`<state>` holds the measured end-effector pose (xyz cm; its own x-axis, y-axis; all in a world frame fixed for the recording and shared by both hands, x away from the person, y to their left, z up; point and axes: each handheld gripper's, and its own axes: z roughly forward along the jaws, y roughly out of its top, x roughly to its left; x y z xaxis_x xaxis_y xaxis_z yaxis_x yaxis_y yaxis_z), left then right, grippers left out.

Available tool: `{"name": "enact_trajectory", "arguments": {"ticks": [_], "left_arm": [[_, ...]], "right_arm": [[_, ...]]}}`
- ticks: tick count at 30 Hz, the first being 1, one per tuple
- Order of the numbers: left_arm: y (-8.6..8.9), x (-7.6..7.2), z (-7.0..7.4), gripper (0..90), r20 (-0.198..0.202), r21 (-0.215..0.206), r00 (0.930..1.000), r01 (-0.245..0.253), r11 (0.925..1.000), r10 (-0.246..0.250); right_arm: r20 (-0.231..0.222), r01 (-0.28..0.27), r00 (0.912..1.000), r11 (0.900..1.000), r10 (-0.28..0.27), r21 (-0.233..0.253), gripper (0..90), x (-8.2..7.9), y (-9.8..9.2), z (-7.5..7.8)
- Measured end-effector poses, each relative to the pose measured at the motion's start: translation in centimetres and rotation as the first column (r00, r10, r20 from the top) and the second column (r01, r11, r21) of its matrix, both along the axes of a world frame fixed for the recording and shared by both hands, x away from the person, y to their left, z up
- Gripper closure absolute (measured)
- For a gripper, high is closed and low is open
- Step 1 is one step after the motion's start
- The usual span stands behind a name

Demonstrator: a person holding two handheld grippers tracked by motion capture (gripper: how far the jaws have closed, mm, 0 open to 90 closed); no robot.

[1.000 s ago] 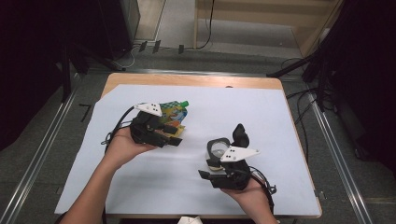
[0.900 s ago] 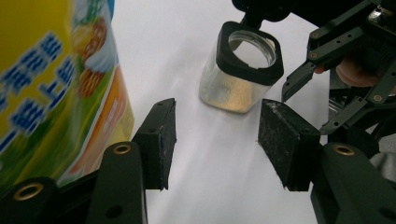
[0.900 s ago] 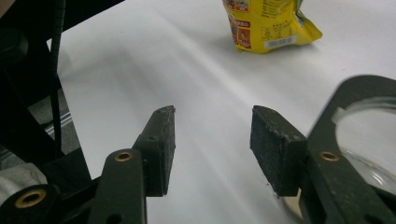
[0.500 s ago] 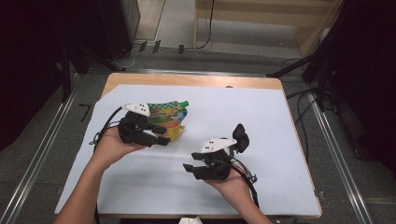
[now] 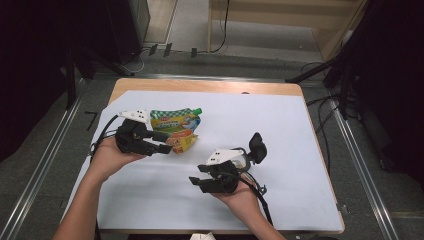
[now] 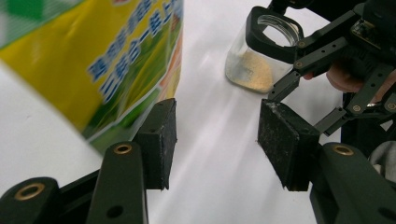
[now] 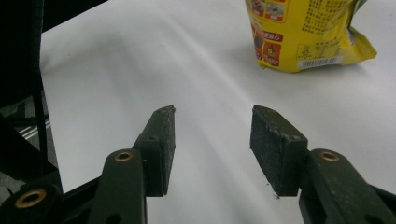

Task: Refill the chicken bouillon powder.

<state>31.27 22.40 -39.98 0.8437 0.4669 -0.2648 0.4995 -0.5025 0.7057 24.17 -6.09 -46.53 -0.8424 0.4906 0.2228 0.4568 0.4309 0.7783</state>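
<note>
Up on the white-covered desk (image 5: 300,130), the yellow and green pouch (image 5: 176,121) lies left of centre, its green cap pointing away from the left claw (image 5: 162,142), which sits just beside the pouch's near edge. From the high view, a smaller orange packet (image 5: 182,141) lies against the pouch on its near side, right at the tips of the left claw. The right claw (image 5: 197,181) hovers nearer the person than the pouch and well to its right, with a glass jar (image 5: 242,160) just behind it and a black lid (image 5: 257,145) tilted up beside the jar.

Seen from the left gripper view, the left claw (image 6: 215,135) stands open with bare desk between its jaws; the pouch (image 6: 93,60) looms large at the left, its lower corner just above one jaw and not between the two. That view also gives the jar (image 6: 254,65) in detail: clear glass with a tan powder in the bottom, and the other gripper close against it.

Along the right gripper view, the right claw (image 7: 212,144) is likewise open and empty over plain white desk. The pouch (image 7: 308,32) stands far ahead, showing its printed yellow back with a barcode, a face the high view does not give.
</note>
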Motion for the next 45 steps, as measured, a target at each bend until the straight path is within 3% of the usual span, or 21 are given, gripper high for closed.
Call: {"name": "enact_trajectory", "arguments": {"ticks": [15, 22, 25, 33, 39, 45], "left_arm": [[2.8, -0.6, -0.4, 47.8, 0.001, 0.033, 0.9964, -0.085, 0.9959, 0.085], [3.8, 0.3, -1.3, 46.8, -0.005, 0.04, 0.9913, -0.131, 0.9906, 0.131], [3.6, 0.9, -1.4, 46.9, 0.005, 0.026, 0.991, -0.134, 0.9907, 0.134], [1.5, 2.1, -1.6, 47.0, 0.02, 0.041, 0.996, -0.088, 0.9953, 0.087], [0.3, 2.9, -1.3, 47.1, 0.026, 0.023, 0.9954, -0.093, 0.9954, 0.092], [-0.4, 3.3, -1.5, 52.3, 0.059, 0.02, 0.9935, -0.099, 0.9949, 0.098]], "right_arm": [[0.001, -0.036, 0.9994, 0.999, 0.036, -0.002, 51.2, 0.2, 0.6, -0.6], [0.003, -0.052, 0.9986, 0.999, 0.052, -0.005, 51.3, 0.2, 0.9, -0.6], [0.006, -0.055, 0.9985, 0.998, 0.055, -0.007, 51.3, 0.2, 1.0, -0.7], [-0.001, -0.064, 0.998, 0.998, 0.064, -0.021, 51.2, 0.1, 1.5, -1.2], [0.009, -0.051, 0.9987, 0.999, 0.051, -0.02, 50.4, 0.0, 1.4, -1.4], [0.009, -0.037, 0.9993, 0.999, 0.037, -0.009, 49.7, -0.2, 1.1, -1.8]]}}
